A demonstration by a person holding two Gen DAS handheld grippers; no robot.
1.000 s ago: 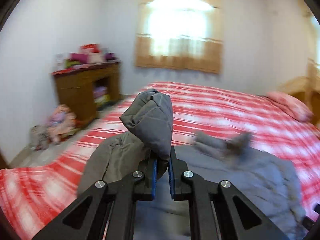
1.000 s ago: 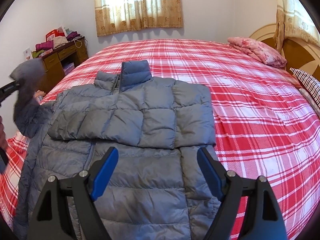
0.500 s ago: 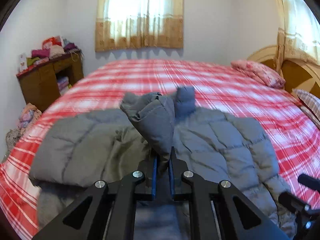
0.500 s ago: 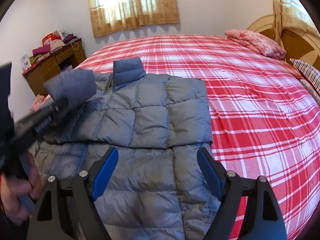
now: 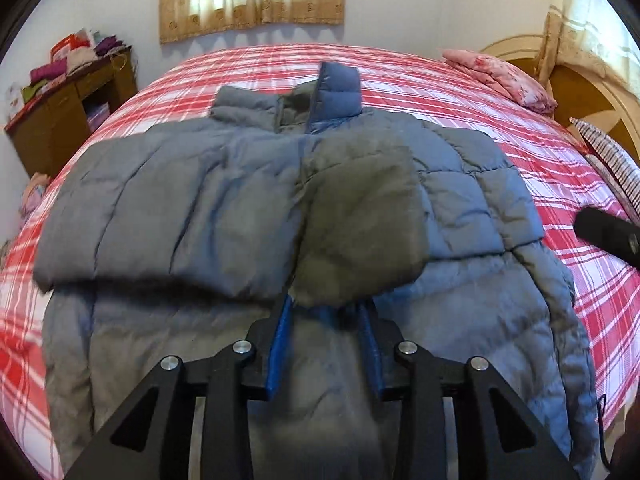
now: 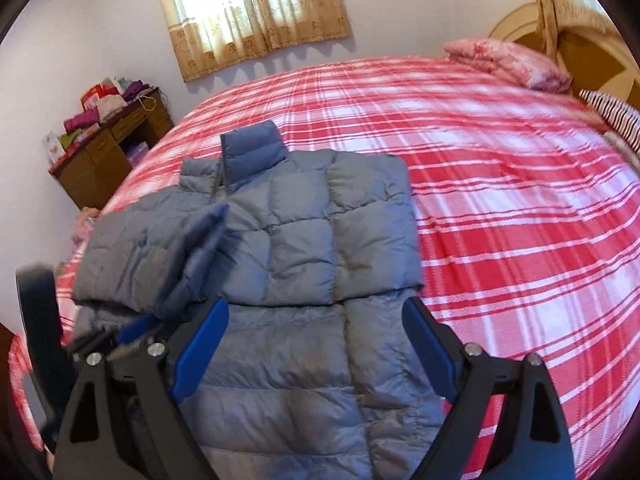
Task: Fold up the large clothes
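Both sleeves (image 5: 360, 216) folded across jacket (image 6: 296, 360); left tongs (image 5: 326, 316) opening around cuff, right tongs (image 6: 316, 344) wide, empty.

Ahead of our right gripper (image 6: 316, 344) the puffer jacket (image 6: 304, 248) lies flat; to its right we see bare plaid bedspread (image 6: 500, 208). Our left gripper (image 5: 326, 344) crowds its left, and pillows (image 6: 508, 60) and headboard (image 6: 560, 28) block far right.
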